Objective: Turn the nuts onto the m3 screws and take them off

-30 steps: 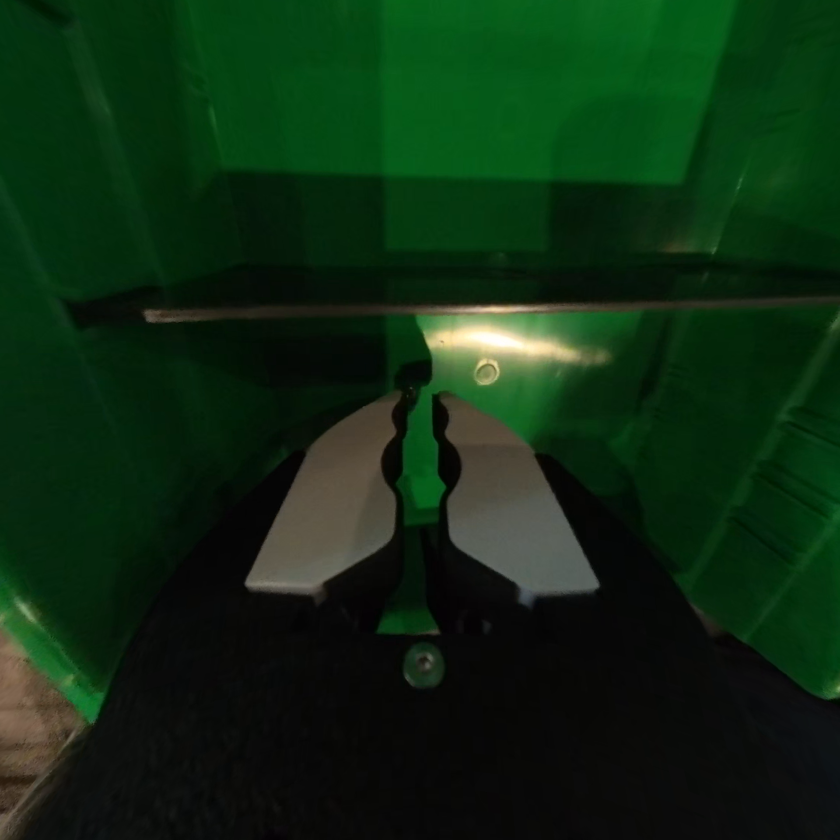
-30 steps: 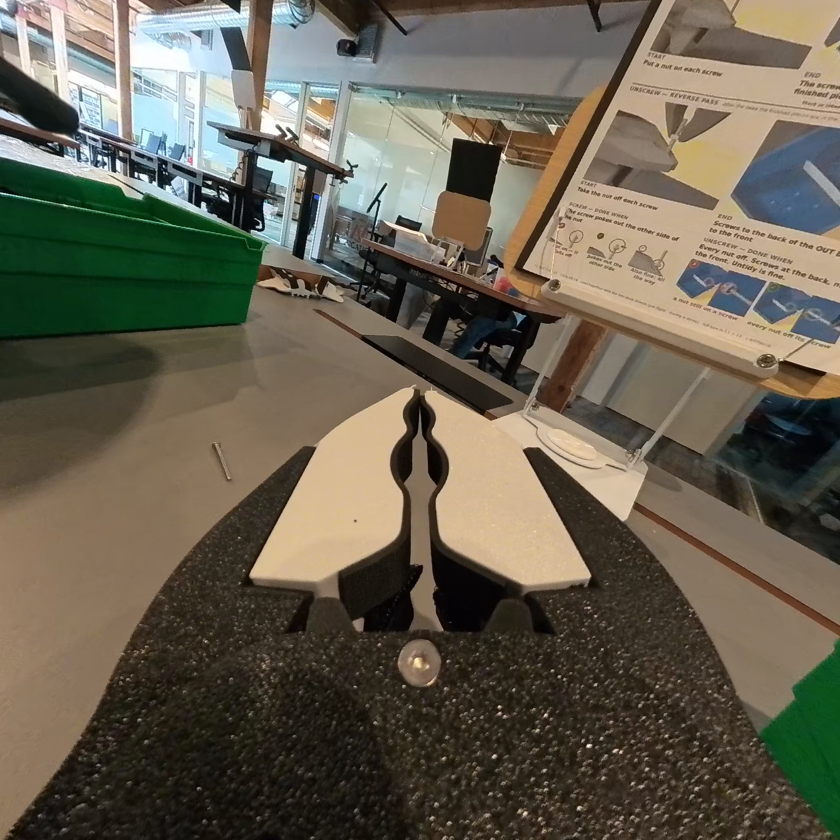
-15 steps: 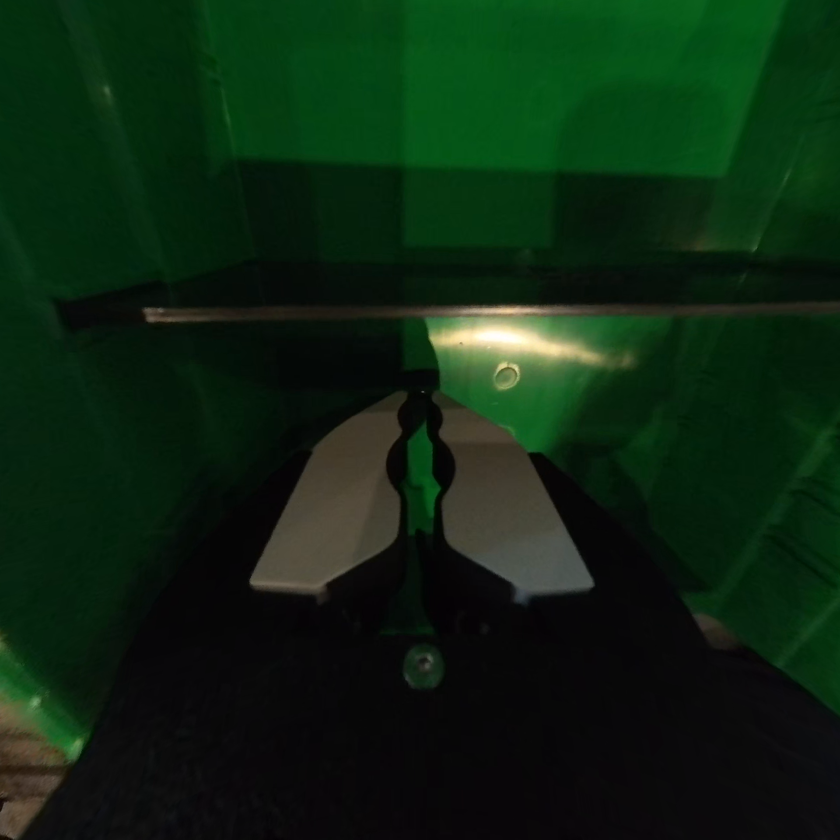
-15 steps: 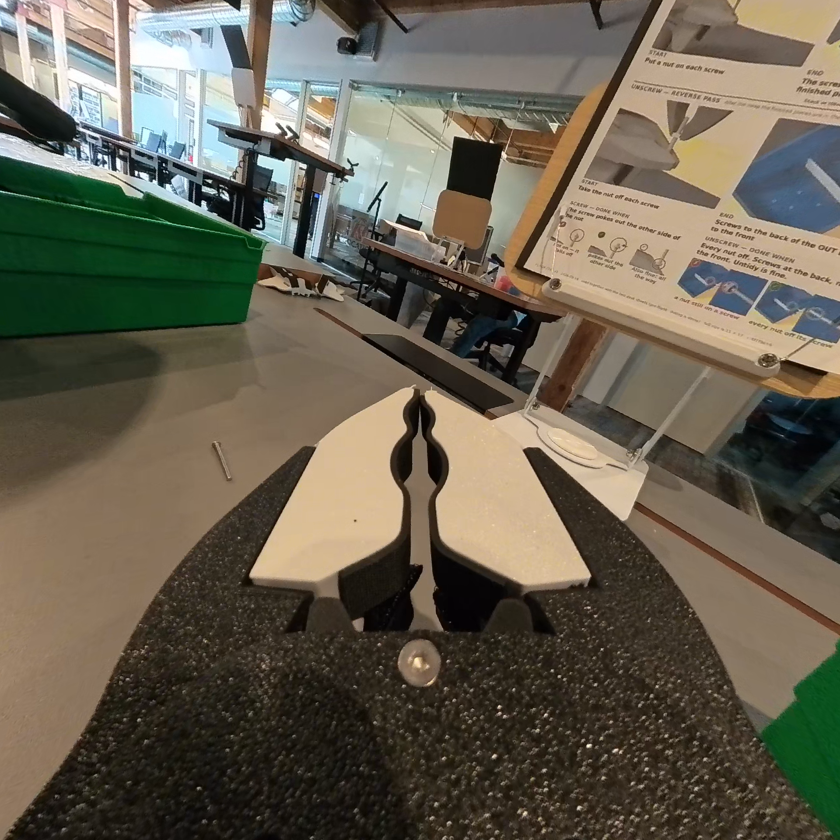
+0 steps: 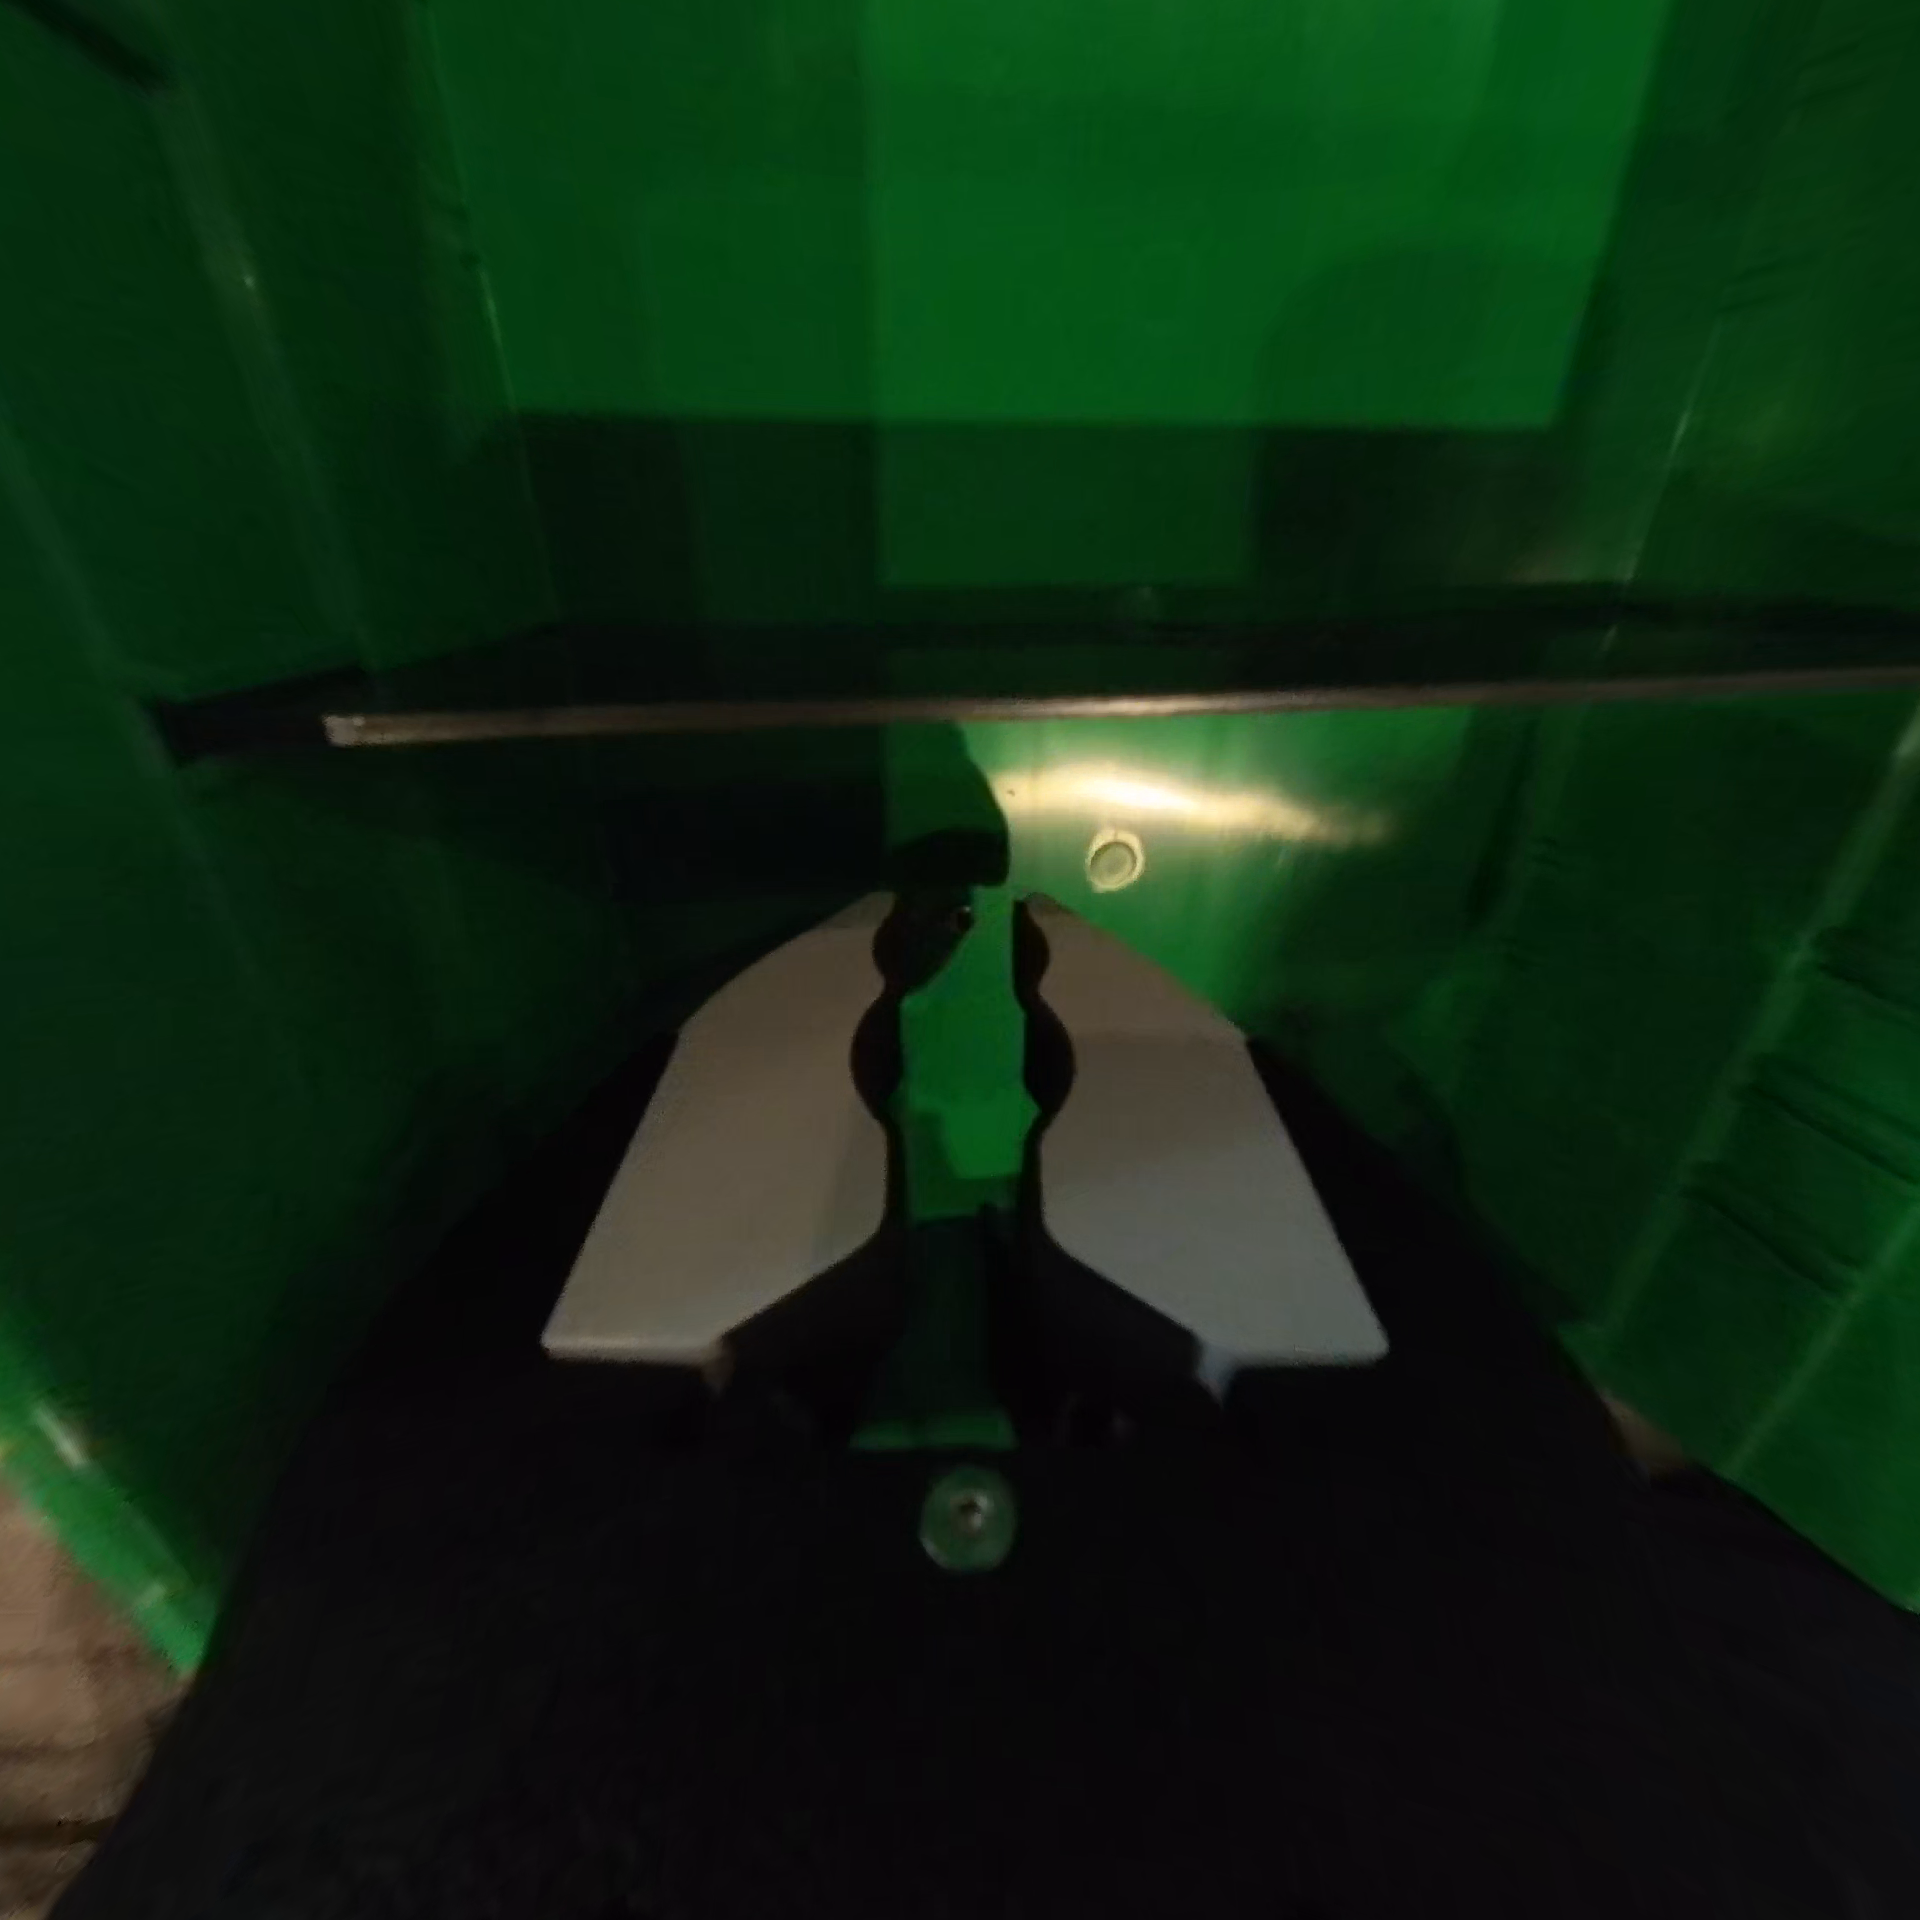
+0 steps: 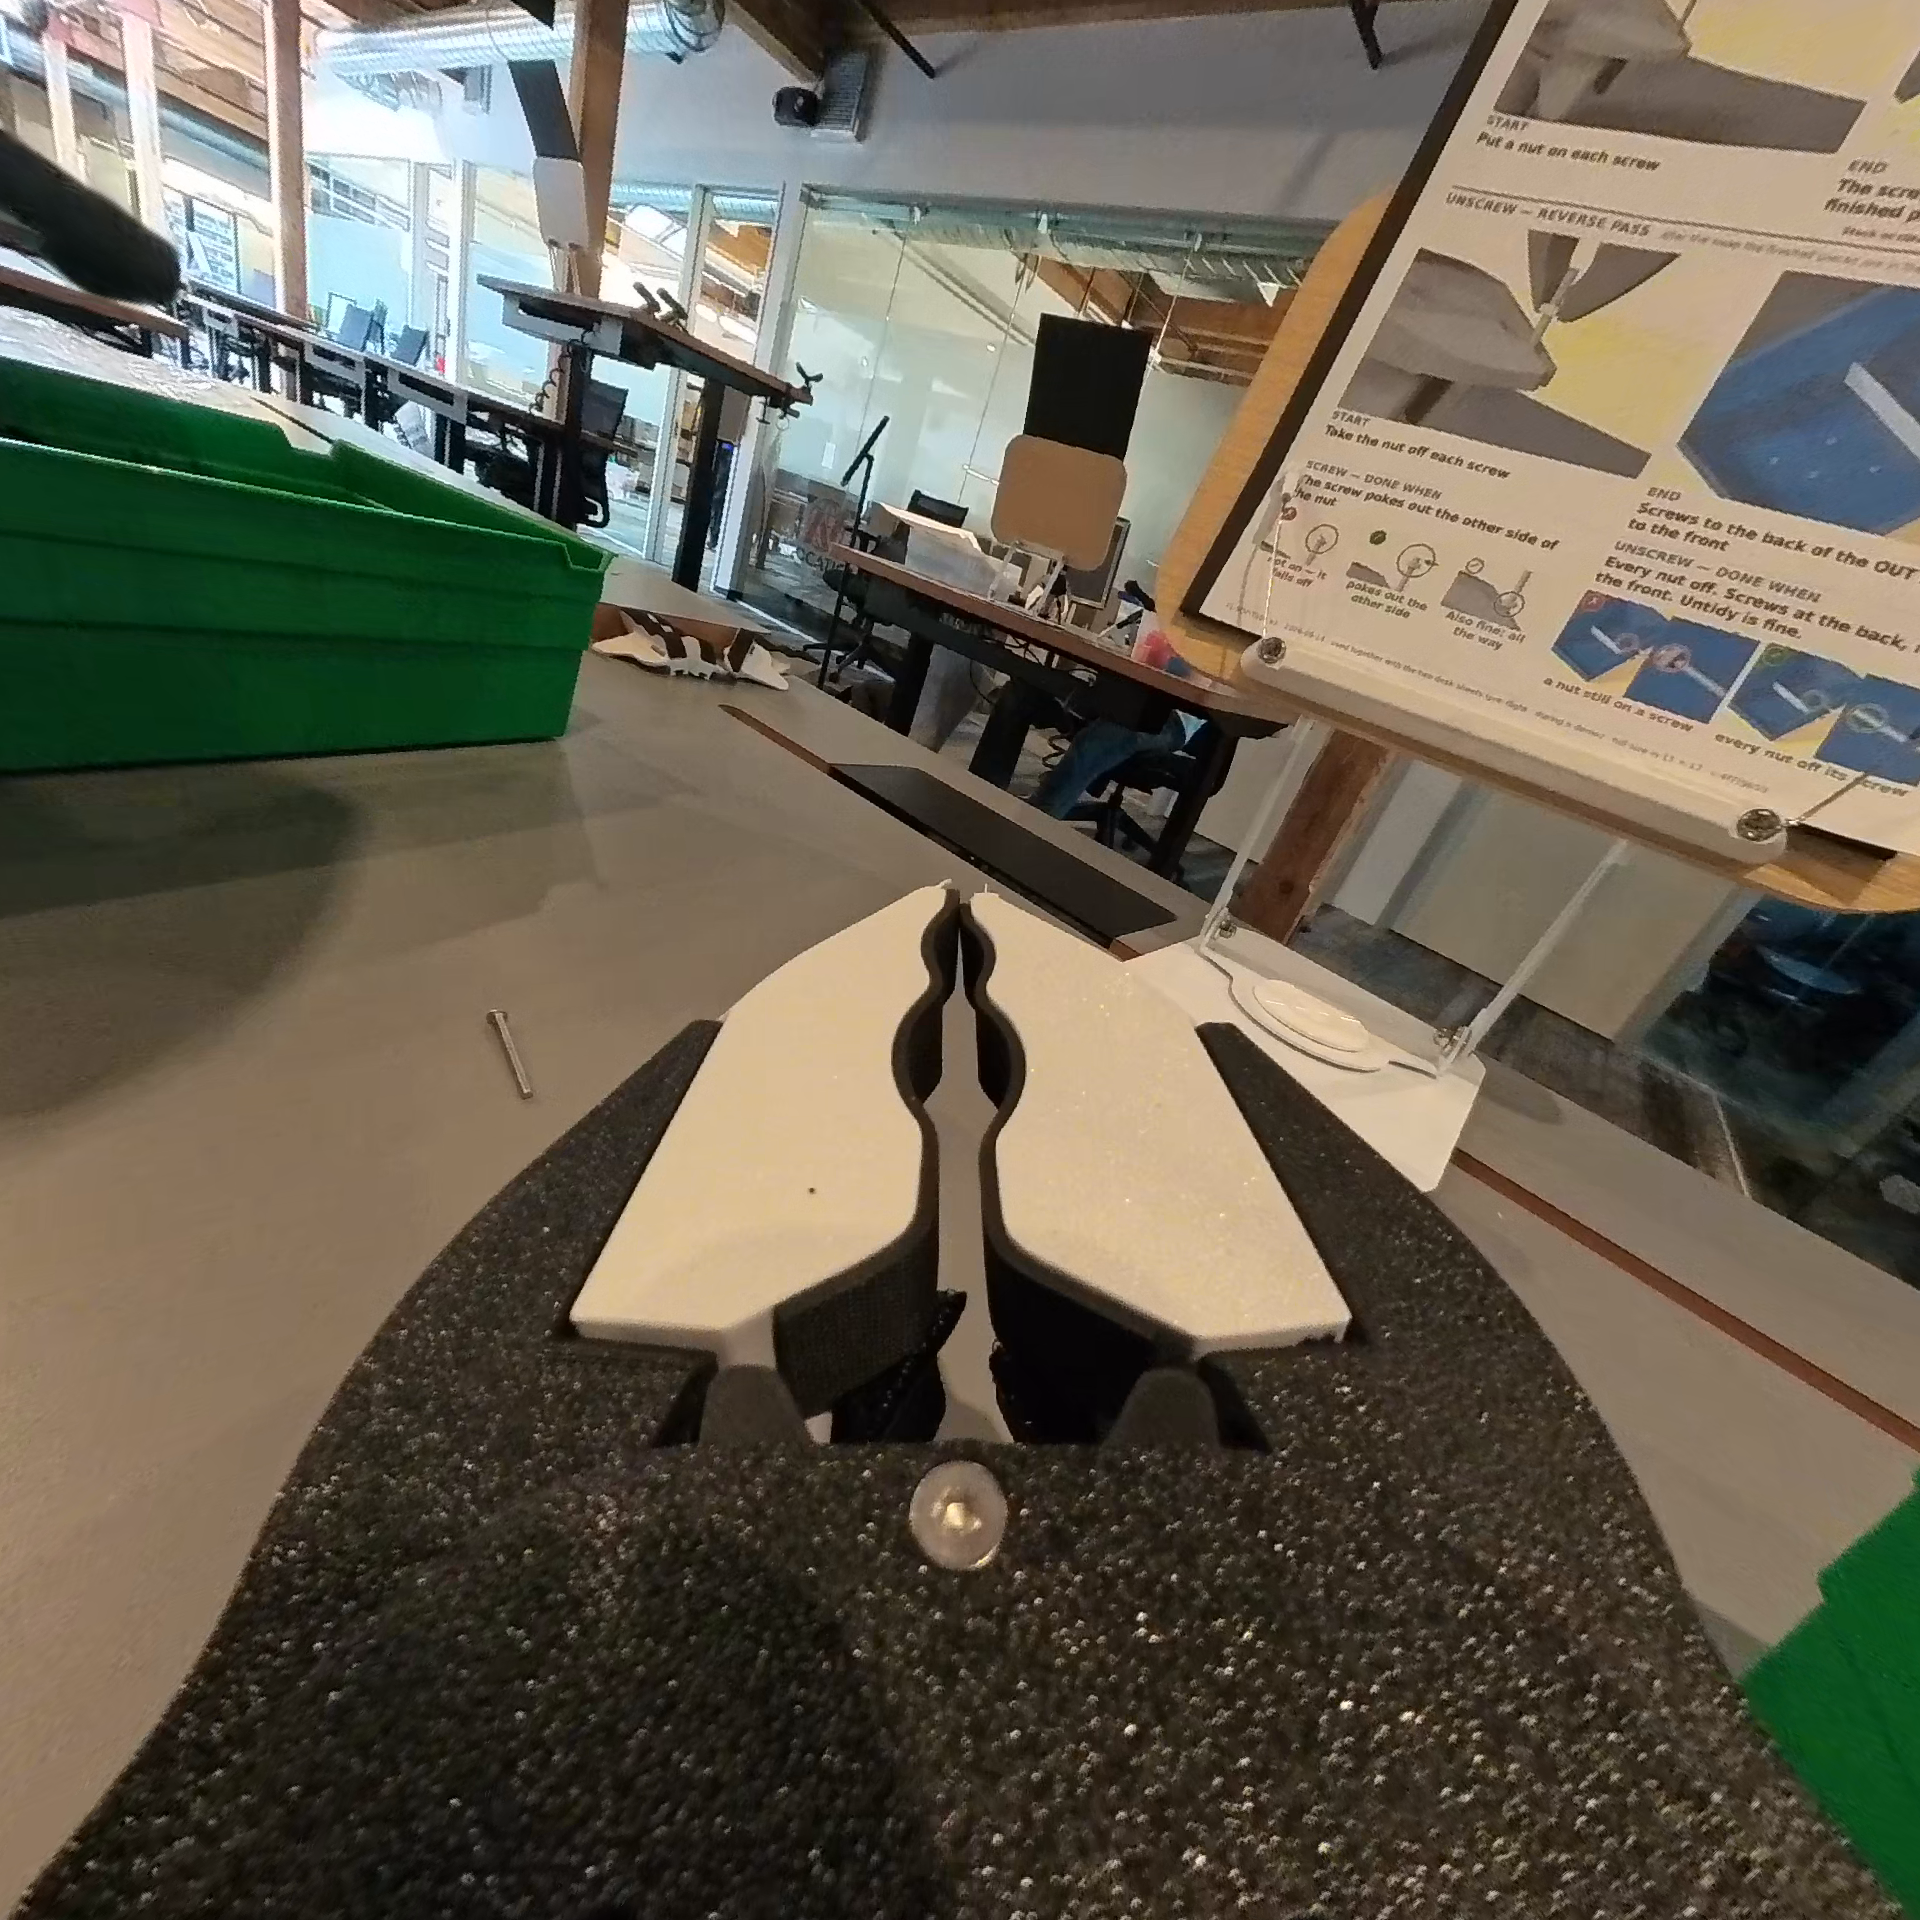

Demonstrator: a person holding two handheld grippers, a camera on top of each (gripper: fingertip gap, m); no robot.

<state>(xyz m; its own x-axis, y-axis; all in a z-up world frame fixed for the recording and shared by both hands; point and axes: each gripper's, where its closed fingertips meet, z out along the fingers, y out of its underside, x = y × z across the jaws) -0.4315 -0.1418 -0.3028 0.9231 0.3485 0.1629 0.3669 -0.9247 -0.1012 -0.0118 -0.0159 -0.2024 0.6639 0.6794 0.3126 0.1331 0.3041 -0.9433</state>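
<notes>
Reaching into the green bin [image 5: 1039,260], the left hand-held gripper [image 5: 971,914] gapes open, a small dark piece just past its left fingertip. Closed, empty right hand-held gripper [image 6: 961,902] idles over the bench [image 6: 312,1039]; the screw [image 6: 510,1052] lies lengthwise, front-left of it.

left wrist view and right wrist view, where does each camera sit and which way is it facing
Left wrist view: on the left gripper, deep inside a green bin, facing its far wall and a dark divider strip; its own pale fingers stand apart.
Right wrist view: on the right gripper, low over the grey table, facing across the room; fingers closed, a loose screw lies to their left.
Shared: probably the green bin.
</notes>
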